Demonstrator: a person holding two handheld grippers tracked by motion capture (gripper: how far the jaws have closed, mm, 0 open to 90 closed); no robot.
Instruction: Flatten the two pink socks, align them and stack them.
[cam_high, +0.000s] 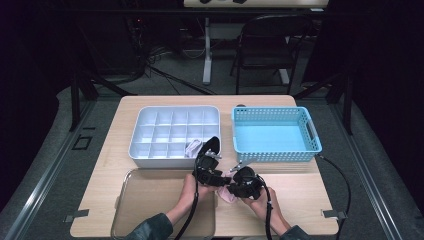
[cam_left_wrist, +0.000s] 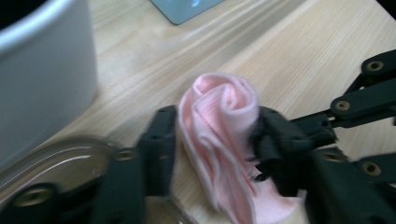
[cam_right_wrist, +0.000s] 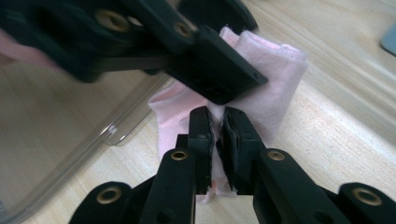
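Note:
A pink sock (cam_high: 228, 195), rolled at one end, lies on the wooden table between my two grippers. In the left gripper view the roll (cam_left_wrist: 219, 116) stands between my left gripper's (cam_left_wrist: 215, 140) jaws, and both pads touch its sides. My right gripper (cam_right_wrist: 218, 135) pinches the sock's flat loose end (cam_right_wrist: 275, 79) in jaws that are almost together. In the high view the left gripper (cam_high: 219, 186) and the right gripper (cam_high: 231, 190) meet tip to tip over the sock, a hand on each.
A grey divided organizer (cam_high: 145, 155) stands behind the grippers, with a pale rolled sock (cam_high: 193, 148) in its front right cell. A blue basket (cam_high: 276, 151) sits to its right. A clear tray (cam_high: 131, 200) lies front left, with its rim (cam_right_wrist: 84, 154) beside the sock.

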